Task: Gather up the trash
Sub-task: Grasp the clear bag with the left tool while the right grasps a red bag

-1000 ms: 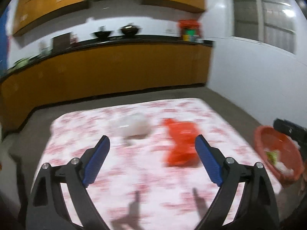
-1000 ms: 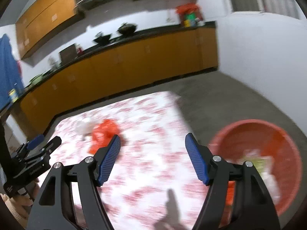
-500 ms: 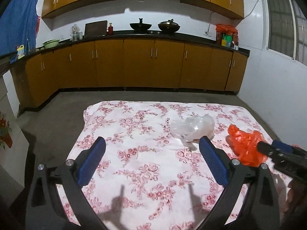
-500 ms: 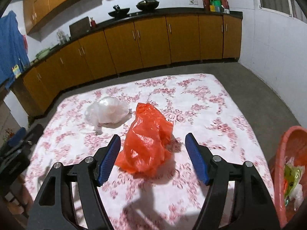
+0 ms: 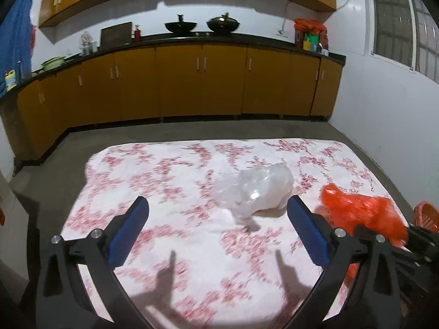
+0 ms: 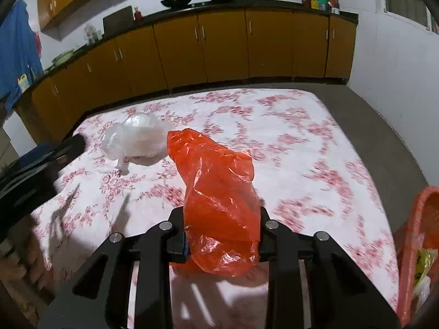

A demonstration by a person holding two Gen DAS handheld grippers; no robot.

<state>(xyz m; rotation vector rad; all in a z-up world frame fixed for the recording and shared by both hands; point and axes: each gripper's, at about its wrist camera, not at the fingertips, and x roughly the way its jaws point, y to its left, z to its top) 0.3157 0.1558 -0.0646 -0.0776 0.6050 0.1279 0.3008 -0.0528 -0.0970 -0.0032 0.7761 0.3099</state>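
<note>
An orange plastic bag (image 6: 219,200) is clamped in my right gripper (image 6: 221,235), whose jaws are closed on its lower part just above the floral-cloth table (image 6: 301,137). It also shows in the left wrist view (image 5: 362,213) at the right. A crumpled clear plastic bag (image 5: 255,189) lies on the cloth just ahead of my left gripper (image 5: 216,227), which is open and empty above the table. The clear bag also shows in the right wrist view (image 6: 137,137), left of the orange bag.
A red basket (image 6: 419,246) with trash in it stands off the table's right edge, also glimpsed in the left wrist view (image 5: 426,216). Yellow kitchen cabinets (image 5: 203,82) line the far wall. The left gripper's body (image 6: 35,170) is at the left in the right wrist view.
My right gripper has closed on the orange bag, which now stands up between its jaws. My left gripper has shifted right, bringing the clear bag nearer its centre.
</note>
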